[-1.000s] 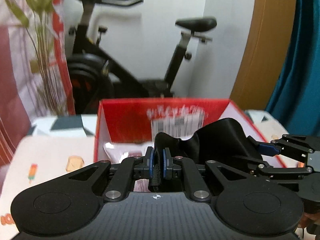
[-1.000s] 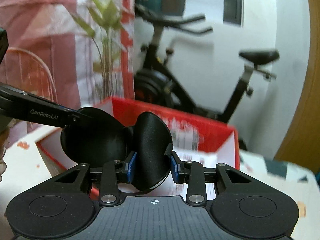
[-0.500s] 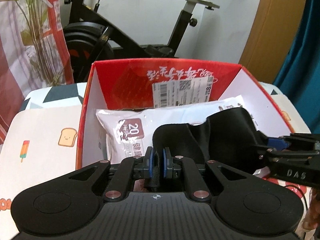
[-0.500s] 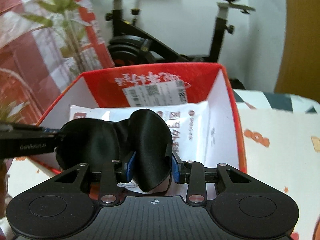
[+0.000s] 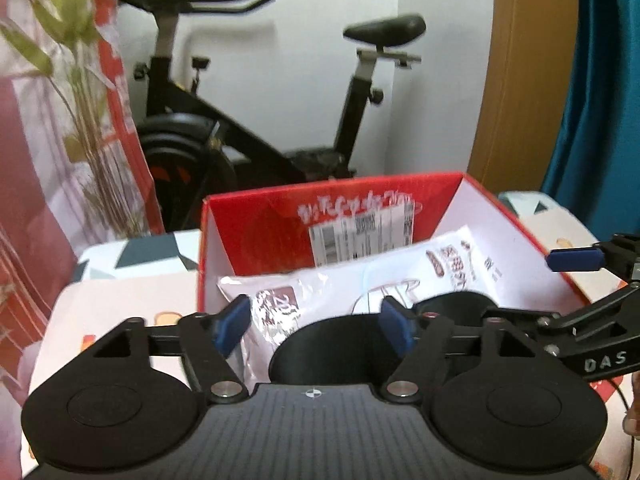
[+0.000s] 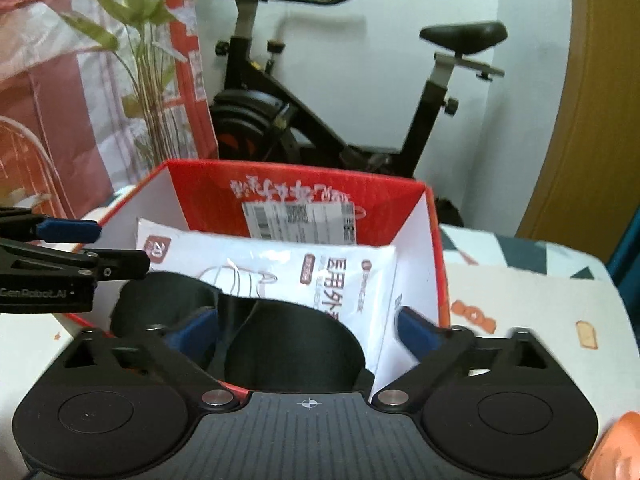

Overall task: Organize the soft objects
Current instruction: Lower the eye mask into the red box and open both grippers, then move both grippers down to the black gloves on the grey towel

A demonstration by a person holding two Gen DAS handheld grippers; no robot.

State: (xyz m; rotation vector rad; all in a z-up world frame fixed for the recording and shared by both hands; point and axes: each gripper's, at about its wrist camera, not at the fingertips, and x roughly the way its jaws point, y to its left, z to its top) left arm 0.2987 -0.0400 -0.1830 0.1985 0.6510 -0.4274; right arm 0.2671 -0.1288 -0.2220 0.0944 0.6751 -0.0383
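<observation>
Both hand-held grippers hang over the near edge of a red cardboard box [image 5: 256, 220] that sits on a counter [image 6: 532, 300] covered with a patterned cloth. In the left wrist view, the left hand-held gripper [image 5: 312, 326] fills the lower half of the frame with its blue-padded fingers [image 5: 234, 322] spread wide apart and holding nothing. Just below and between them lies the black soft piece [image 5: 324, 354], a dark rounded thing resting inside the box at its near end, on top of a white plastic packet [image 5: 400, 276] that slopes up toward the box's far wall. The right wrist view shows much the same from the other side: the right hand-held gripper [image 6: 308, 330] also has its blue fingers [image 6: 416, 330] set well apart, gripping nothing, with the black soft piece [image 6: 296, 344] sitting low in the centre of the frame between them and the white packet [image 6: 320, 276] behind it. Each gripper shows in the other's view, at the right edge of the left view and the left edge of the right one. Beyond the box, across the upper middle of both frames, stands a black exercise bike [image 6: 320, 120] against a white wall, with a leafy green plant [image 6: 132, 40] at the upper left.
</observation>
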